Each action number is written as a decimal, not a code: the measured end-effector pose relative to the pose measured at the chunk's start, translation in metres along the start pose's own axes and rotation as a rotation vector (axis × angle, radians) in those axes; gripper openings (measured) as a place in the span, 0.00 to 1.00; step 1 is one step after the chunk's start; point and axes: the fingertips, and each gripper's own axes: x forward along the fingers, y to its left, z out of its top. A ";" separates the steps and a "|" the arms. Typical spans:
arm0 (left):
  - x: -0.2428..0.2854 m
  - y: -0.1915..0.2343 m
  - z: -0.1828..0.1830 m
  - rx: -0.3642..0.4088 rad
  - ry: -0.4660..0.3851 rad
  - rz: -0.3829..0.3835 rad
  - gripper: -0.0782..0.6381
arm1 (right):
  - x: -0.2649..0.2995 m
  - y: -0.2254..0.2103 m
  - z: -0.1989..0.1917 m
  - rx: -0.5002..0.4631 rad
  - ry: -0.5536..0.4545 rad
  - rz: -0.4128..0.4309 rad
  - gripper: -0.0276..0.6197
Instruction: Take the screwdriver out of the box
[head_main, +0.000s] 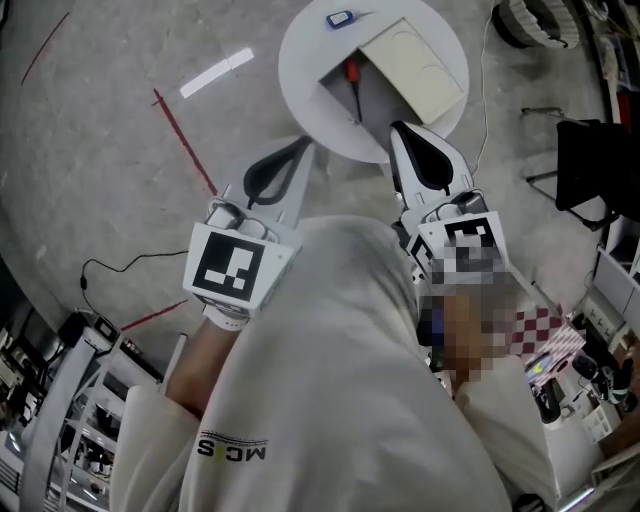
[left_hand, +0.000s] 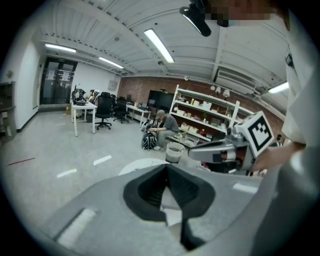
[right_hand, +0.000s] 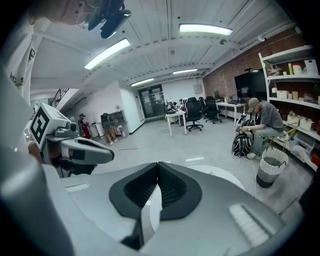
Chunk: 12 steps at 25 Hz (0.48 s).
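A round white table (head_main: 300, 60) stands ahead of me and carries an open box (head_main: 385, 100) with a grey inside and a cream lid (head_main: 415, 62) folded back. A red-handled screwdriver (head_main: 352, 78) lies in the box at its left side. My left gripper (head_main: 303, 148) hovers short of the table's near edge, jaws shut and empty; its tips meet in the left gripper view (left_hand: 166, 167). My right gripper (head_main: 398, 128) reaches the table's near rim just below the box, also shut and empty, as the right gripper view (right_hand: 158, 165) shows. Neither touches the box.
A small blue item (head_main: 340, 18) lies at the table's far edge. Red tape lines (head_main: 185, 140) and a white strip (head_main: 215, 73) mark the floor at left. A black chair (head_main: 590, 170) stands right. A seated person (right_hand: 262, 122) and a bin (right_hand: 270, 170) are beyond.
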 end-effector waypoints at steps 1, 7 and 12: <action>0.005 0.000 -0.003 -0.003 0.010 -0.002 0.11 | 0.004 -0.003 -0.004 -0.002 0.016 0.000 0.04; 0.031 0.006 -0.019 -0.007 0.053 0.018 0.11 | 0.033 -0.022 -0.025 0.016 0.081 0.026 0.04; 0.050 0.020 -0.040 -0.026 0.088 0.040 0.11 | 0.064 -0.038 -0.048 0.021 0.127 0.030 0.06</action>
